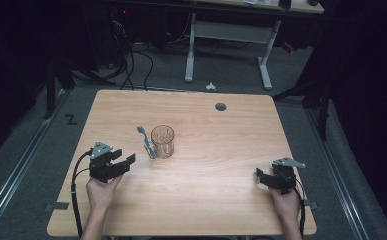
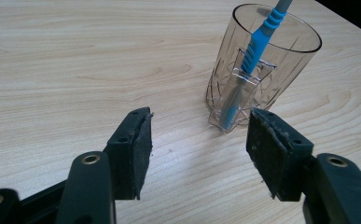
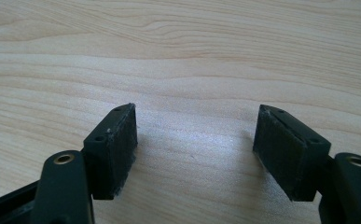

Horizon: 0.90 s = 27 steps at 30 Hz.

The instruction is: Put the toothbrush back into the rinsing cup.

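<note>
cups: 1 clear cup (image 1: 162, 141) on table (image 1: 221, 150)
toothbrushes: 1 blue toothbrush (image 1: 146, 142), beside cup
left gripper (image 1: 125, 161): jaws spread, nothing btw them
right gripper (image 1: 261, 176): jaws spread, holding nothing

A light wooden table (image 1: 216, 150) with rounded corners stands on grey carpet, a dark round grommet (image 1: 221, 106) set near its far edge. A clear ribbed cup (image 1: 162, 141) stands upright left of centre; a blue toothbrush (image 1: 145, 142) lies flat on the wood just beside the cup, on its left.
</note>
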{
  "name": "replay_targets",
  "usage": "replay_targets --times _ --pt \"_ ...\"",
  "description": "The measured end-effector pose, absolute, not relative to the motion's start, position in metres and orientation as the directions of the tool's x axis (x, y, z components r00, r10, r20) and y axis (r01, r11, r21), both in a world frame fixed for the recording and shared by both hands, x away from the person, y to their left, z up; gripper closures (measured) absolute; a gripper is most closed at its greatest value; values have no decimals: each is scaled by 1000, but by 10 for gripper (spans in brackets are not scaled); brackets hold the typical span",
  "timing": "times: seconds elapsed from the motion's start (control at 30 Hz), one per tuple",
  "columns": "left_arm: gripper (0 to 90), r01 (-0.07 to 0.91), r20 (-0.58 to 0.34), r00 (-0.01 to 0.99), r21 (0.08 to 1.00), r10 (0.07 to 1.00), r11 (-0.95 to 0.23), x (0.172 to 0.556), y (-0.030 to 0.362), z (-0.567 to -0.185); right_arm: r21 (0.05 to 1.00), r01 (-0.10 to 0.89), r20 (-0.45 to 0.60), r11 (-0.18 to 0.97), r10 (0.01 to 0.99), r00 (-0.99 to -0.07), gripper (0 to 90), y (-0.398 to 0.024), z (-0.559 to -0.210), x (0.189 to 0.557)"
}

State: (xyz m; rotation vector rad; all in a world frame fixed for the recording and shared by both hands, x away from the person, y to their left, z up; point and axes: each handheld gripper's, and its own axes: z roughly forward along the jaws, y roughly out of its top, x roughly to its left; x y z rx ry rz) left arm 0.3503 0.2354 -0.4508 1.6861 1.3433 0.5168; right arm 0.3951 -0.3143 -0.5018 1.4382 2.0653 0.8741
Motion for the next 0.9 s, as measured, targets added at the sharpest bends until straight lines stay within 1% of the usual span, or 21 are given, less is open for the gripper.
replay_targets --times 0.27,0.77,0.9 --pt "411 577 -234 313 817 921 12 349 239 -460 728 639 -22 247 941 -338 305 -314 -502 395" --pt "410 633 -254 278 774 926 22 353 243 -481 728 640 -21 246 941 -338 305 -314 -502 395" --pt "410 642 -240 274 767 931 9 355 242 -484 728 639 -21 246 941 -338 305 -314 -502 395"
